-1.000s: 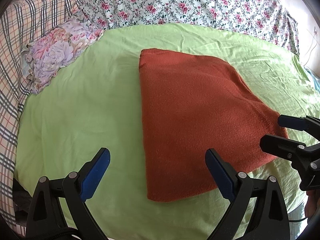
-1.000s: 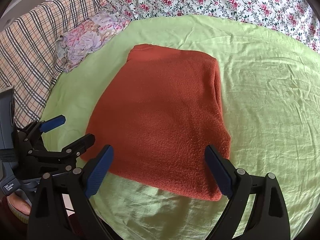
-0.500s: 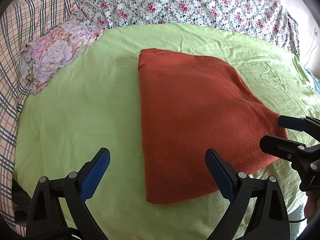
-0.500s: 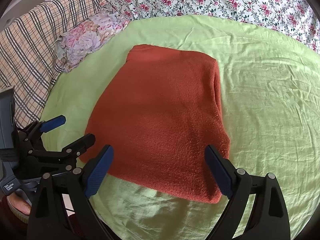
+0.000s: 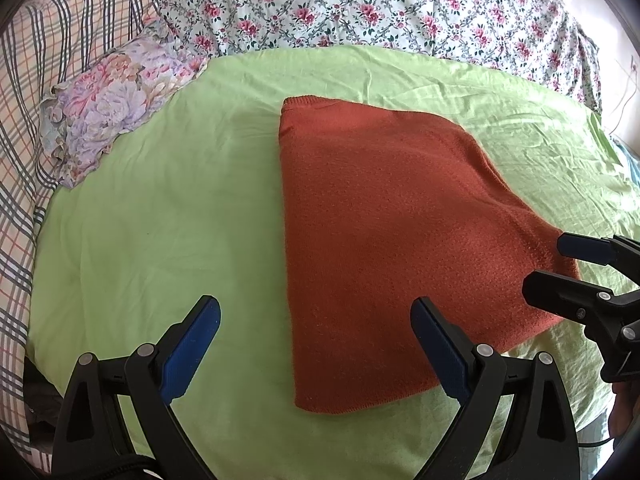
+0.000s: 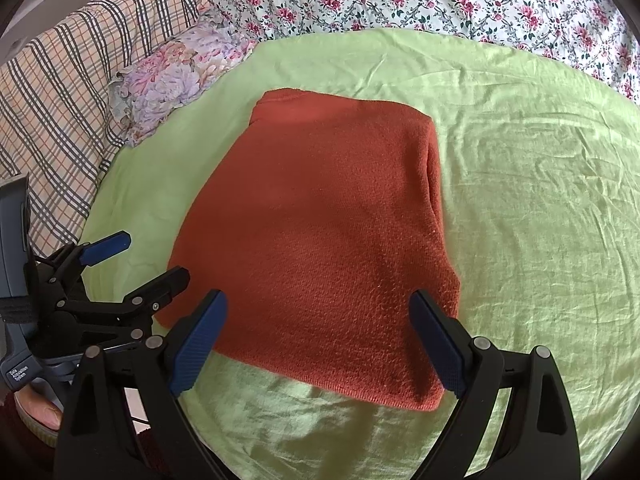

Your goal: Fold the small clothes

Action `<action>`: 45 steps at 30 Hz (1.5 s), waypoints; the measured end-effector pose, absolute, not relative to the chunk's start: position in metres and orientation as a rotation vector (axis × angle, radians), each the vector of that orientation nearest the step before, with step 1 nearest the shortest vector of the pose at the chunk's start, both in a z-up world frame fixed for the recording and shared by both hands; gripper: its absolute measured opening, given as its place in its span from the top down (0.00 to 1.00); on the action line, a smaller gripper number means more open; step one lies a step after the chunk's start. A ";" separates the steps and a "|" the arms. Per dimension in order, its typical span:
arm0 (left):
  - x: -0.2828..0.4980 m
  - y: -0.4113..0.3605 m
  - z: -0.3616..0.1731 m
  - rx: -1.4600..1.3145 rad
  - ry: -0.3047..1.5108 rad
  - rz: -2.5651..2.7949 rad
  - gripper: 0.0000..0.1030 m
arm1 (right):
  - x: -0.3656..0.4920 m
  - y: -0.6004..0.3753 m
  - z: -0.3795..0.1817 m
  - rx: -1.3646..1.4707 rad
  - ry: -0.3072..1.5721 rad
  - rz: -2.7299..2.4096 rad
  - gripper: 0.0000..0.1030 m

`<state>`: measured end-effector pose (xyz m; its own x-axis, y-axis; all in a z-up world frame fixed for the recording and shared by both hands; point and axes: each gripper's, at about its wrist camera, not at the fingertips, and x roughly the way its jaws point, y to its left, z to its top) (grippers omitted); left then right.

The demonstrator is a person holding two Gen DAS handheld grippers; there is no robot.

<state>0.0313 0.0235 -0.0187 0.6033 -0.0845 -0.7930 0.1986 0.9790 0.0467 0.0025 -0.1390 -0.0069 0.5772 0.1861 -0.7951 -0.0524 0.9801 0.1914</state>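
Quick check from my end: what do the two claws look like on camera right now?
Both are alike: the left claw and right claw have black angular arms with silver rivets and ribbed blue pads. The left one's grey handle carries a small white label; its text is too small to read.

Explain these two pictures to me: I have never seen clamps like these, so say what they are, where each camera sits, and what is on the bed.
No robot here: a person holds a two-finger clamp tool in each hand, each with a wide-angle camera looking along its fingers. One picture looks out from the left gripper, with the right one at its edge; the other looks out from the right gripper. Both stand open and hold nothing. On the green sheet lies a folded rust-orange knit garment. Behind it are a floral pillow, a plaid blanket and flowered bedding.
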 end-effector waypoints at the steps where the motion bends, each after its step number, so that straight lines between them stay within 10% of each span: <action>1: 0.031 0.024 -0.019 0.135 0.910 -0.164 0.06 | 0.003 -0.139 -0.007 0.152 0.946 0.140 0.11; 45: 0.046 0.018 -0.012 0.126 0.897 -0.148 0.06 | 0.014 -0.150 0.001 0.155 0.919 0.132 0.11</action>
<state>0.0455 0.0183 -0.0123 0.6152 -0.0754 -0.7847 0.1811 0.9823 0.0475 0.0142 -0.1504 0.0014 0.6000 0.1795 -0.7796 -0.0475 0.9808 0.1892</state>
